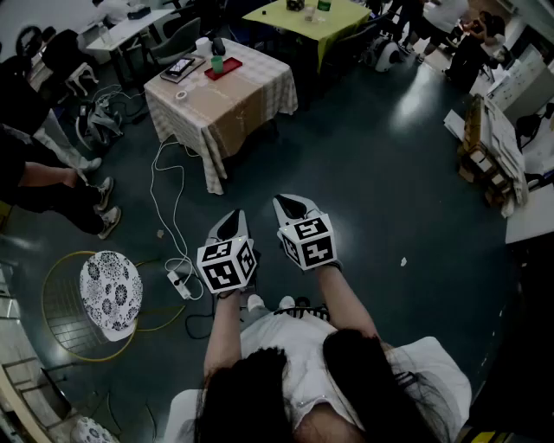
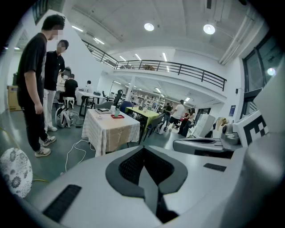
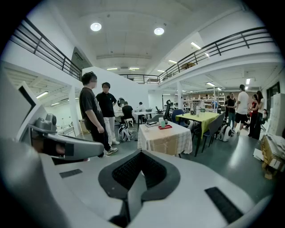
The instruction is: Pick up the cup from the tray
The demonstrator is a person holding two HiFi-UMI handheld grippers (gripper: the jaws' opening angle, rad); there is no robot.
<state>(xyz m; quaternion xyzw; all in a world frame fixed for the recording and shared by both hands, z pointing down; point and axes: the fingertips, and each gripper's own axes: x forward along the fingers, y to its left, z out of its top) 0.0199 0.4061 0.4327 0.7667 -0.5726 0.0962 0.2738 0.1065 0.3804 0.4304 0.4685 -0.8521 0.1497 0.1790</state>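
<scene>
A green cup [image 1: 217, 62] stands on a red tray [image 1: 225, 69] on a table with a checked cloth [image 1: 227, 104], a few steps ahead across the floor. Both grippers are held side by side in front of the person, far short of that table. My left gripper [image 1: 228, 223] is shut with nothing in it, and my right gripper [image 1: 293, 206] is shut and empty too. In the left gripper view the cup [image 2: 116, 114] and tray [image 2: 117, 117] show small beyond the gripper [image 2: 143, 149]. The right gripper view shows the cup [image 3: 161, 123] on the tray [image 3: 165, 127] past the gripper [image 3: 141, 154].
A white cable [image 1: 170, 195] and a power strip [image 1: 178, 283] lie on the floor between me and the table. A patterned stool [image 1: 111, 294] stands at the left. Two people [image 3: 97, 113] stand left of the table. A yellow-green table [image 1: 305, 17] is behind it.
</scene>
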